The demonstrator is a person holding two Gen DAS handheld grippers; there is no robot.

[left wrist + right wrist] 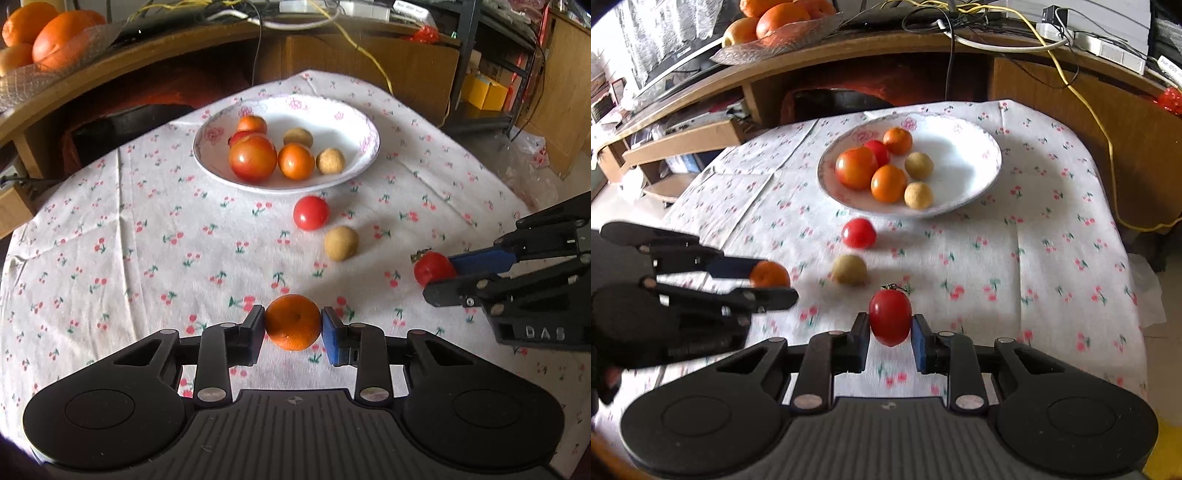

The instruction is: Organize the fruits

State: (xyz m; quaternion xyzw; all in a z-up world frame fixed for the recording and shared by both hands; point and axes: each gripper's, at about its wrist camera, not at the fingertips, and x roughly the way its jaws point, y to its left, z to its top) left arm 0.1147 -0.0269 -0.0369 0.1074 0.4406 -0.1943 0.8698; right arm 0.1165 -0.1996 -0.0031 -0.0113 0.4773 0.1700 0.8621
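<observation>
My left gripper is clamped on a small orange, one pad pressing each side of it, and the fruit sits right between my fingertips above the cherry-print tablecloth. My right gripper is squeezed on a small red tomato with its green stem pointing away from me; both pads touch its sides.

Ahead of my left fingers, a brown round fruit lies on the cloth, and just beyond it a loose red tomato. Past those stands the white flowered bowl, holding a big tomato, two more small oranges, two brown fruits and a red one half hidden behind the big tomato.

From my right fingers, the same brown fruit and loose tomato lie ahead and a little to the left, the bowl further on. My left gripper shows off to the left with its orange, well apart from my right one.

Beyond the table, a glass dish of large oranges sits on a wooden shelf.
</observation>
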